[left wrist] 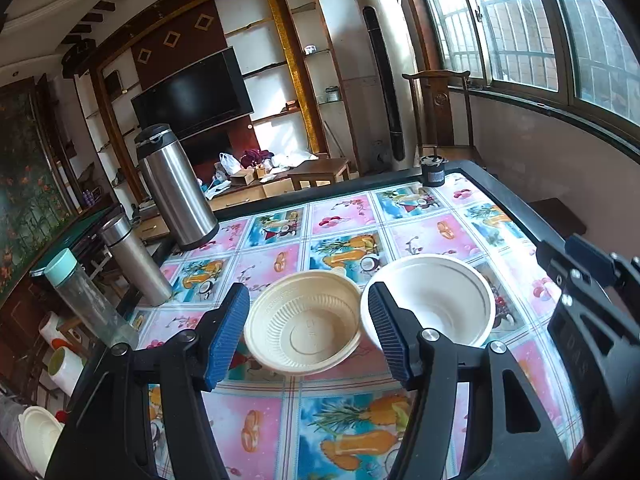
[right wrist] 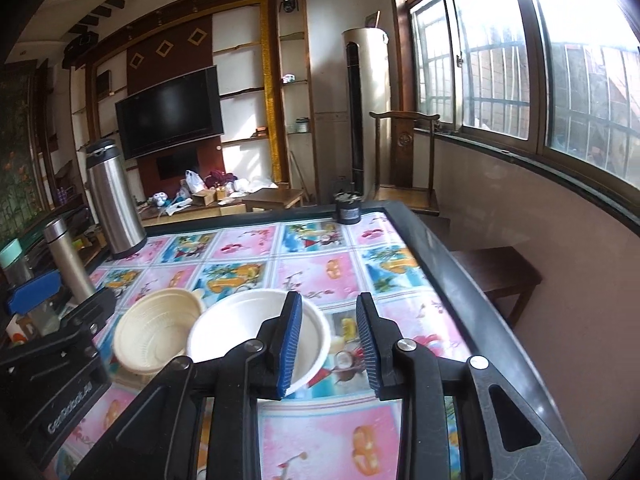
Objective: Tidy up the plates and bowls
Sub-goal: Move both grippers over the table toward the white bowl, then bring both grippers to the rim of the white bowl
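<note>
Approach step, by my reading: left gripper [left wrist: 308, 336] fingers spread around the ribbed beige plastic bowl [left wrist: 303, 322], right gripper [right wrist: 329, 344] spread over the touching white bowl's [right wrist: 244, 328] rim mid-surface; next, close and nest.

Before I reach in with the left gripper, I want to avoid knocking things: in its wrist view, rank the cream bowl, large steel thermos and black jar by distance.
1. Cream bowl: between the jaws.
2. Large steel thermos: far left.
3. Black jar: far edge, right.
</note>
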Motion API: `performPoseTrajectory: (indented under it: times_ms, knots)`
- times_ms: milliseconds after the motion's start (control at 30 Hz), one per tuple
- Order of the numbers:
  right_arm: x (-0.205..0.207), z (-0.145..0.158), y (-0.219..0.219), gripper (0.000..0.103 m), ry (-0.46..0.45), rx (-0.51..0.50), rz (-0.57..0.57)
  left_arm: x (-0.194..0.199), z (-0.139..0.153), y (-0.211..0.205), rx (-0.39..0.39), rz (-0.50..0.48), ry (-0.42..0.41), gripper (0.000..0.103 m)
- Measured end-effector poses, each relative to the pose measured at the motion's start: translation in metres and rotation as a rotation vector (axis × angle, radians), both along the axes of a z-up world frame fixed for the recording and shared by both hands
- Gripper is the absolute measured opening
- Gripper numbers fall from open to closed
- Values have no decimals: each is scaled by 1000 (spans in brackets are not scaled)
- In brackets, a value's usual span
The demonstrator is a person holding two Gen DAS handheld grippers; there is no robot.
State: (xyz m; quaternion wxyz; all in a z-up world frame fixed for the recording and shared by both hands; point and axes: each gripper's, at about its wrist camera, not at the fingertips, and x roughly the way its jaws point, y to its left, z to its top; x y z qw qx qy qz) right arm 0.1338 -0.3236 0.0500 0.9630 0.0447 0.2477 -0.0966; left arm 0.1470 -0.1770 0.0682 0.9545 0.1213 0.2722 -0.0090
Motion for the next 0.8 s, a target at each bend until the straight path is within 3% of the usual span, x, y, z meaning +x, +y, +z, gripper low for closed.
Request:
performPoseTrajectory:
  times_ms: [67,167,300,433,667,800]
  knots:
    - [14,1,-7,48,36,-27,-8,5,-1,-4,-12,-7,8,61]
    - [37,-2,-14,49,103,-31,-8,19,-6,-10,-52,-22,60,61]
    - [57,-20,-23,49,195,44,43,53,-32,-6,-196,-82,292,61]
    - [64,-45,-33,49,279,119,75,71,-58,0,-291,-108,444,61]
    - [68,-59,-44,49,299,260,99,78,-77,7,-423,-130,607,61]
    - [73,-72,-49,49,329,332,89,73,-81,7,-453,-123,621,61]
